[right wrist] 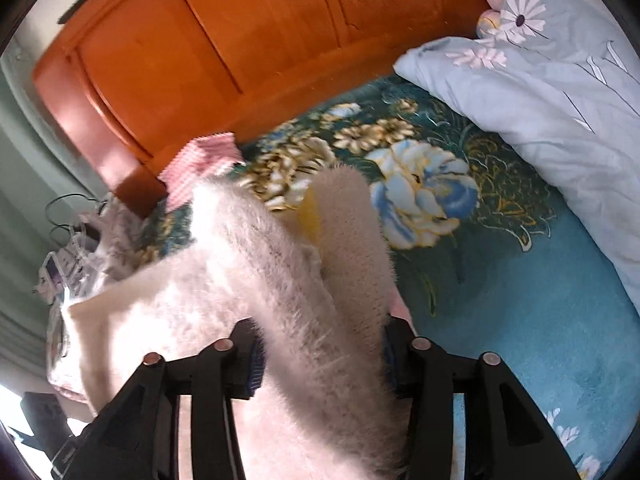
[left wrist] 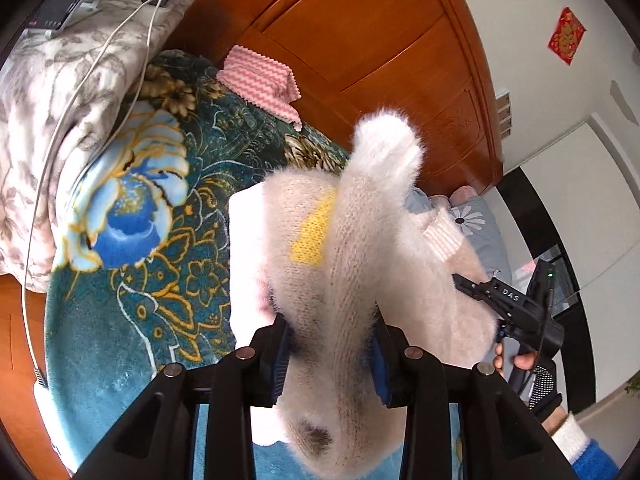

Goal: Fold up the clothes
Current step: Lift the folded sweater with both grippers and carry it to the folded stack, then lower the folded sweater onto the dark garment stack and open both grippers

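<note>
Between the fingers of the left gripper (left wrist: 330,356) a thick fold of the fluffy pale pink sweater (left wrist: 360,248) is pinched, the blue-padded jaws closed onto the knit so that the fabric bulges out above and below them. From this view the garment rises away from the gripper, a rounded fuzzy end standing up at the far side and a yellow patch (left wrist: 312,236) showing on its left face, while a ribbed cuff (left wrist: 442,236) lies to the right. Its lower part rests on the teal floral blanket (left wrist: 132,280) that covers the bed. Over at the right the right gripper (left wrist: 516,312) is held in a person's hand (left wrist: 520,364). The right wrist view shows that gripper (right wrist: 320,360) likewise clamped on the sweater (right wrist: 248,280), the jaws closed against a bunched band of knit. A pink zigzag cloth (left wrist: 260,80) lies far on the blanket against the wooden headboard (left wrist: 360,40), and a grey-blue flowered quilt (right wrist: 560,92) is heaped at the far right.
</note>
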`<state>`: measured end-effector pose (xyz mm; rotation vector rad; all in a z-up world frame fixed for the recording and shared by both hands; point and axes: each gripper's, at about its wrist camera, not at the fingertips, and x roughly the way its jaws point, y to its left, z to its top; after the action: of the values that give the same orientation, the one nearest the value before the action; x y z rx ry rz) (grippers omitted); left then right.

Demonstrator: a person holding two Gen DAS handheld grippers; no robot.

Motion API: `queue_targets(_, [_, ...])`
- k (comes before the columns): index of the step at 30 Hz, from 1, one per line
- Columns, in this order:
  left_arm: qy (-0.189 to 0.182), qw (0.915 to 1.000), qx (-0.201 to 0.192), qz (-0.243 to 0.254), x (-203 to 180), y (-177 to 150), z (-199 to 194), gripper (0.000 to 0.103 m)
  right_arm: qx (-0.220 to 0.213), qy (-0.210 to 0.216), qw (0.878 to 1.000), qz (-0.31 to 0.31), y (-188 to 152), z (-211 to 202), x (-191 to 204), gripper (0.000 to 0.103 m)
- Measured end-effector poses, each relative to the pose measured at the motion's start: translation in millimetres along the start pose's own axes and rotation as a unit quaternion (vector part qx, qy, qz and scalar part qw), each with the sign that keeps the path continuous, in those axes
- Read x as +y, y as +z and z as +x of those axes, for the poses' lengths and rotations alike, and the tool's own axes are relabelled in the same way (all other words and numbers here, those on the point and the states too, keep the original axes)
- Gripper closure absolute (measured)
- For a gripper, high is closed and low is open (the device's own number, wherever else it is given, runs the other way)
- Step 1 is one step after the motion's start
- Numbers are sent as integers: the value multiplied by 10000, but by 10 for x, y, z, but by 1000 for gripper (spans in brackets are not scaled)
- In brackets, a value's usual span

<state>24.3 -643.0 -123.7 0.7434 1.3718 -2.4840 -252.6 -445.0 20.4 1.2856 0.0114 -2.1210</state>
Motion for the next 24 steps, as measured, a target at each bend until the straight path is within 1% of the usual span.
queue_targets(3, [83,9999,-41,60,-70,20,-69,56,-41,-12,9996,266,-3,19,-75,46])
queue_targets(4, [137,9998,-78,93,-86,28,-109,50,-44,47,9994,340,-2,0,-94,45])
queue_targets(7, [297,9992,-191,190,-135,50,-231,44,-14,161,9988,454,7,-69,-148,44])
queue_targets(8, [351,9989,-229,223,-151,58,-271,41,-9,144,9989,452,4,-87,-148,41])
queue_targets(10, [458,9981,-304,288,-183,73,-352,39,-13,98,9988,483,20,-124,-153,39])
queue_targets(13, [662,9961,-363,446,-243,104,-443,39,-56,7,9986,519,86,-184,-149,37])
queue_targets(16, [615,9934,-415,870,-415,118,-504,39,-210,-101,9989,402,155,-278,-97,37])
queue_targets(19, [411,9898,-413,1298,-626,94,-481,39,-631,-168,9968,470,206,-497,-41,37])
queue_targets(20, [334,9884,-410,1423,-688,85,-469,39,-740,-125,9960,481,207,-566,-12,37])
queue_targets(21, [221,9881,-393,1474,-718,70,-437,39,-757,-25,9964,372,184,-615,51,37])
queue_targets(23, [16,9872,-360,1550,-763,44,-370,39,-644,161,9978,-48,104,-661,226,37])
queue_targets(24, [19,9885,-343,1476,-716,53,-321,39,-536,219,9978,-314,48,-648,323,37])
